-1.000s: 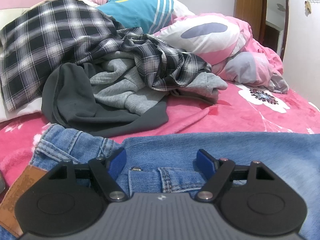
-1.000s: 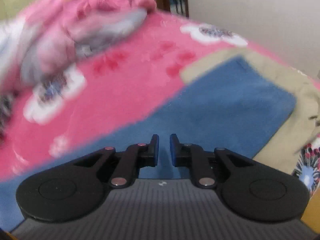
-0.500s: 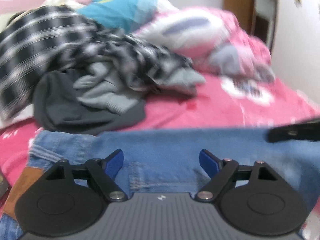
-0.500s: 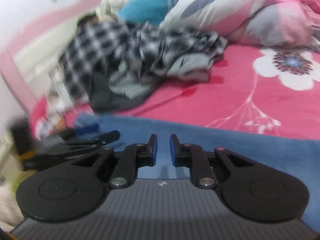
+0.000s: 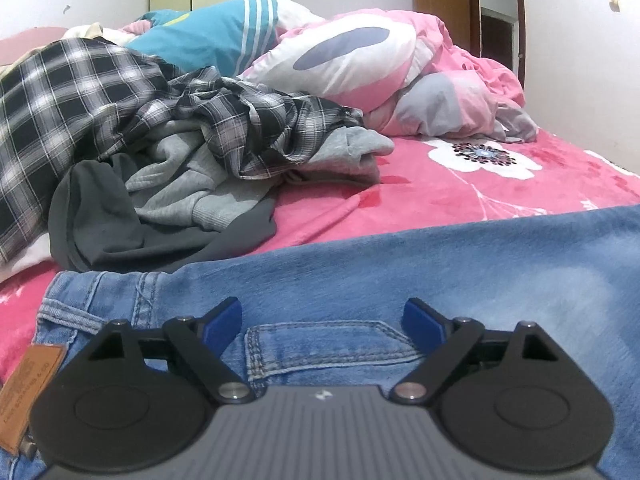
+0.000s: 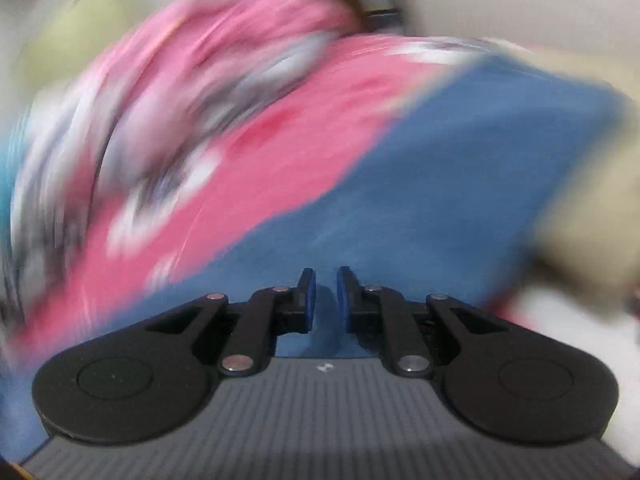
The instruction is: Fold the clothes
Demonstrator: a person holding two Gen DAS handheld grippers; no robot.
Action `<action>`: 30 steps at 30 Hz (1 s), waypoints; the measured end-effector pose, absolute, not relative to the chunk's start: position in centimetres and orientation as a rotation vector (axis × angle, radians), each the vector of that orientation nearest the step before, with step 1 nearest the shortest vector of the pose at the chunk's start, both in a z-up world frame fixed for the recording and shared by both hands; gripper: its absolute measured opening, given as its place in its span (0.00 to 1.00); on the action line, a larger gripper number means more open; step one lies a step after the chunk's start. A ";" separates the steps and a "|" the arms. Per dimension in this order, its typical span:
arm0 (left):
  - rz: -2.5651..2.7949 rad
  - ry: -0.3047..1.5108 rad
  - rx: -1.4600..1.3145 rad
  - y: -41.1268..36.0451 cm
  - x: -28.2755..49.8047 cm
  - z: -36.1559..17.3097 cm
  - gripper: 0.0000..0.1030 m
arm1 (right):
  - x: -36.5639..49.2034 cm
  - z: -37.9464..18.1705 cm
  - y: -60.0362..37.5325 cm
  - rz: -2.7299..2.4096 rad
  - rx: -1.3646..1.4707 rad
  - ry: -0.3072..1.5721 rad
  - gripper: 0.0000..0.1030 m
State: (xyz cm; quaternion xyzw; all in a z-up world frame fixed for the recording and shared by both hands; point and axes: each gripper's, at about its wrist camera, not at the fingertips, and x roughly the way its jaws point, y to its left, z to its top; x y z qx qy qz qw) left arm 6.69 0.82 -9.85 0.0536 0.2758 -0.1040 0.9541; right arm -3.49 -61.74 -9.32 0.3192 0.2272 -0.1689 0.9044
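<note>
Left gripper (image 5: 322,326) is hovering low over the jeans (image 5: 400,276) with its blue pads (image 5: 222,322) spread wide apart, gripping nothing; a back pocket (image 5: 320,346) is showing between them. Those jeans are lying flat across the near part of the pink bedspread (image 5: 460,192), waistband at the left, where a tan label (image 5: 30,388) is sitting by the near left edge. Farther off on the left, a pile is sprawling: a plaid shirt (image 5: 80,92), a grey sweatshirt (image 5: 192,184) and a dark garment (image 5: 100,220) touching the jeans' far edge. A pink duvet (image 5: 400,76) is bunching at the far right.

Right gripper (image 6: 326,300) is sitting with its fingers nearly together, a narrow gap between them and blue denim (image 6: 440,200) beyond (the view is heavily smeared, so whether cloth is pinched I cannot tell).
</note>
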 end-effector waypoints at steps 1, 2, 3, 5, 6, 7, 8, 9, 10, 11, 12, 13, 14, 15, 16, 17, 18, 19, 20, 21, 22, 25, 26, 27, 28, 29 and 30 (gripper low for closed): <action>-0.210 0.559 0.112 0.8 6.7 -9.9 0.87 | -4.3 -9.0 -61.7 -0.354 0.688 0.429 0.13; -0.209 0.559 0.115 0.7 6.7 -9.9 0.87 | -5.0 -8.6 -61.7 -0.358 0.715 0.387 0.14; -0.208 0.558 0.115 0.7 6.7 -9.9 0.87 | -5.0 -8.2 -60.3 -0.307 0.699 0.373 0.14; -0.206 0.558 0.116 0.7 6.7 -9.9 0.87 | -4.0 -7.3 -56.2 -0.150 0.629 0.386 0.15; -0.206 0.558 0.115 0.7 6.7 -9.9 0.87 | -3.1 -7.1 -53.6 -0.054 0.586 0.413 0.17; -0.207 0.558 0.115 0.7 6.7 -9.9 0.87 | -2.3 -7.1 -50.7 0.039 0.520 0.450 0.19; -0.207 0.558 0.115 0.7 6.7 -9.9 0.87 | -1.4 -7.2 -47.7 0.132 0.448 0.489 0.20; -0.207 0.558 0.114 0.7 6.7 -9.9 0.87 | -0.8 -7.6 -44.9 0.217 0.379 0.527 0.21; -0.207 0.558 0.114 0.7 6.7 -9.9 0.87 | -0.5 -8.1 -43.2 0.256 0.313 0.553 0.21; -0.207 0.558 0.113 0.7 6.7 -9.9 0.87 | -0.4 -8.5 -41.9 0.281 0.247 0.575 0.22; -0.207 0.558 0.113 0.7 6.7 -9.9 0.87 | -0.2 -8.9 -40.5 0.306 0.182 0.598 0.22; -0.207 0.558 0.113 0.7 6.7 -9.9 0.87 | -0.1 -9.2 -41.0 0.294 0.173 0.602 0.22; -0.207 0.558 0.112 0.7 6.7 -9.9 0.87 | -0.3 -9.4 -42.7 0.265 0.214 0.595 0.21; -0.207 0.558 0.112 0.7 6.7 -9.9 0.87 | -0.6 -9.7 -44.7 0.218 0.282 0.582 0.21; -0.207 0.558 0.111 0.7 6.7 -10.0 0.87 | -0.9 -10.2 -47.5 0.138 0.383 0.560 0.21; -0.207 0.559 0.111 0.7 6.7 -10.0 0.87 | -1.5 -10.5 -50.5 0.049 0.467 0.529 0.21; -0.208 0.559 0.110 0.7 6.7 -10.0 0.87 | -2.3 -10.8 -53.5 -0.041 0.543 0.495 0.21; -0.208 0.559 0.110 0.7 6.7 -10.0 0.87 | -3.5 -11.0 -56.0 -0.124 0.611 0.448 0.20; -0.208 0.559 0.110 0.7 6.7 -10.0 0.87 | -4.9 -11.1 -58.4 -0.205 0.677 0.396 0.20; -0.208 0.559 0.109 0.7 6.7 -10.0 0.87 | -6.2 -11.2 -60.8 -0.287 0.742 0.343 0.20; -0.208 0.559 0.109 0.7 6.7 -10.0 0.87 | -7.5 -11.2 -62.2 -0.320 0.805 0.289 0.21; -0.204 0.557 0.110 0.6 6.6 -10.0 0.87 | -9.9 -10.6 -62.3 -0.350 0.867 0.201 0.28; -0.202 0.557 0.111 0.6 6.7 -10.0 0.87 | -10.5 -10.7 -61.9 -0.364 0.889 0.190 0.35; -0.201 0.558 0.112 0.6 6.7 -10.0 0.87 | -11.1 -11.1 -61.7 -0.373 0.930 0.179 0.43; -0.200 0.558 0.113 0.5 6.7 -10.0 0.87 | -11.7 -11.6 -61.5 -0.380 0.977 0.168 0.45; -0.200 0.559 0.114 0.5 6.7 -10.0 0.87 | -11.7 -12.1 -61.3 -0.375 1.011 0.170 0.45; -0.199 0.560 0.115 0.5 6.7 -10.0 0.87 | -11.6 -12.7 -61.1 -0.365 1.042 0.175 0.45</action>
